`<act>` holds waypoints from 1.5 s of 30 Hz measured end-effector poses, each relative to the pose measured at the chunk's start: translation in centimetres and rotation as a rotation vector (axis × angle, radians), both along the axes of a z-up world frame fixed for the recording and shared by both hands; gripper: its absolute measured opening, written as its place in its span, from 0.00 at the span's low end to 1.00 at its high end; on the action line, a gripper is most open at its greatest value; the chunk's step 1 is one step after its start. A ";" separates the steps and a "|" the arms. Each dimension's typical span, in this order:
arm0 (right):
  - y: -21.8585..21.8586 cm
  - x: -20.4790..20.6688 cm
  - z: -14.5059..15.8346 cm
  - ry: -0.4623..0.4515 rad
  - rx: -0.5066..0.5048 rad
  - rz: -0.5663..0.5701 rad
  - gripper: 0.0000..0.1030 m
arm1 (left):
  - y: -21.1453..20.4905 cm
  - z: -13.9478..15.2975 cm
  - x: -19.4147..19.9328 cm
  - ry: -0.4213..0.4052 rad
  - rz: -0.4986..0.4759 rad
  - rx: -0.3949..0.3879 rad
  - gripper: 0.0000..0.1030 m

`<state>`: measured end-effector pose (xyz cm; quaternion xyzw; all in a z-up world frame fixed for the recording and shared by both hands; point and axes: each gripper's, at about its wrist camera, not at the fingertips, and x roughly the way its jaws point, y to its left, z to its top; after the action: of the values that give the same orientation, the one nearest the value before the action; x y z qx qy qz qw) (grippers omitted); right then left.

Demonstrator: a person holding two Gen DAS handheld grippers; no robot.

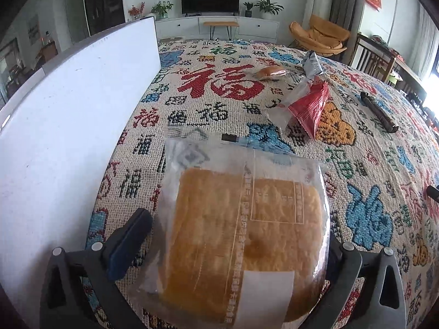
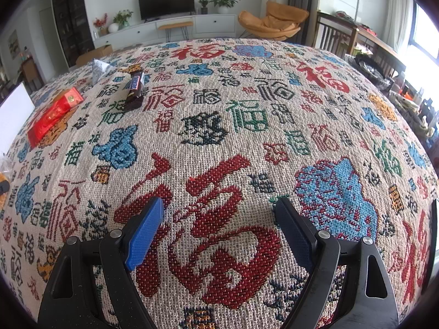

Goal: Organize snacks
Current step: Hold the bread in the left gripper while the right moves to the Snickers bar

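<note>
A slice of bread in a clear printed bag lies on the patterned tablecloth, right beside a white panel. My left gripper straddles the bag with its jaws wide. The blue left pad stands a little off the bag's edge, and the right finger is mostly hidden behind the bag. My right gripper is open over bare cloth with nothing between its fingers. Farther back lie a red packet, a silver-blue packet, a small wrapped bun and a dark chocolate bar.
The right wrist view shows the red packet, the chocolate bar, the silver packet and the white panel at far left. Beyond the table stand a TV cabinet, an orange chair and wooden chairs.
</note>
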<state>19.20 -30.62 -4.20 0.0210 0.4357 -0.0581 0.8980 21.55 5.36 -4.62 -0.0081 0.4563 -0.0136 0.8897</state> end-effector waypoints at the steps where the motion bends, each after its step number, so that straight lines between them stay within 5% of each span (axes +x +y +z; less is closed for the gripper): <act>1: 0.0 0.0 0.0 0.000 0.000 0.000 0.84 | -0.1 -0.1 0.0 0.000 -0.001 0.007 1.00; 45: 0.0 0.3 -0.1 0.008 0.014 0.005 0.89 | 0.0 -0.2 -0.1 -0.001 -0.003 0.003 1.00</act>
<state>19.53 -30.64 -4.32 0.0262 0.4397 -0.0530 0.8962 21.50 5.36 -4.80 -0.0060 0.4560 -0.0141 0.8898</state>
